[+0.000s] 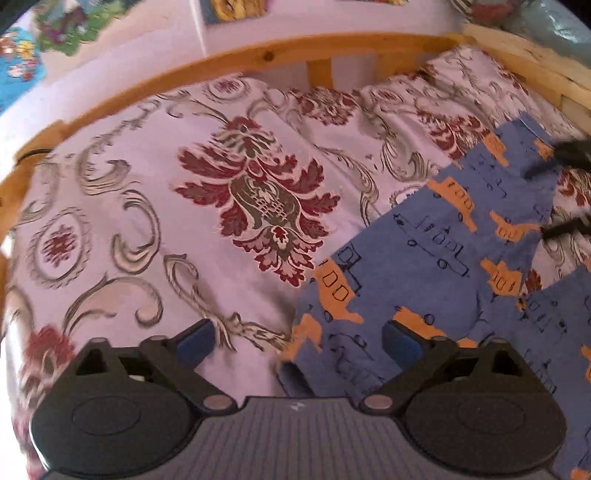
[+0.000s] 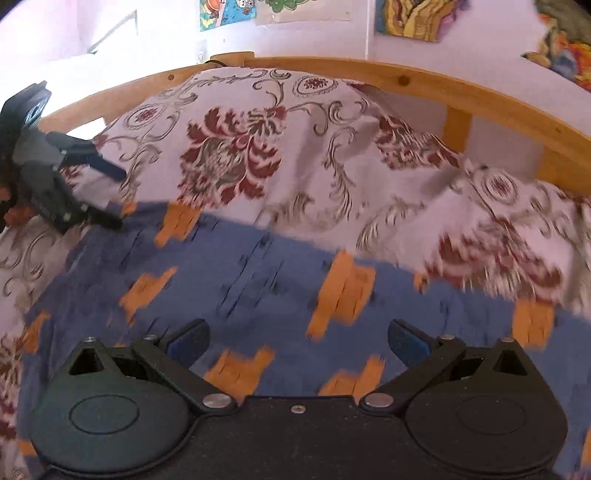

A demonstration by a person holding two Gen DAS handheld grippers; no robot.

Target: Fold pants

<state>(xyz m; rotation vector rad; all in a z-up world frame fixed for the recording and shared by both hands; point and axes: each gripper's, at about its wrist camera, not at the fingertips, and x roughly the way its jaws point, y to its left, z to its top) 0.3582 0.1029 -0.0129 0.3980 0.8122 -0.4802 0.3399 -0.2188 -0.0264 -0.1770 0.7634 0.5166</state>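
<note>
Bed (image 1: 122, 192) fills most of both views, covered by a pale bedspread (image 2: 295, 158) with dark red floral medallions and grey scrollwork. Pine bed rail (image 2: 406, 79) runs along the far edge of the bed, knots visible, with short uprights below it. Behind the rail: plain white wall (image 1: 332, 22). Several colourful cartoon pictures (image 2: 417, 18) stuck on the wall above the rail. Left end of the rail in the right wrist view sits against strong, blown-out white light. Rail corner at the right in the left wrist view; striped and pale blue-grey items beyond it, too blurred to identify.
</note>
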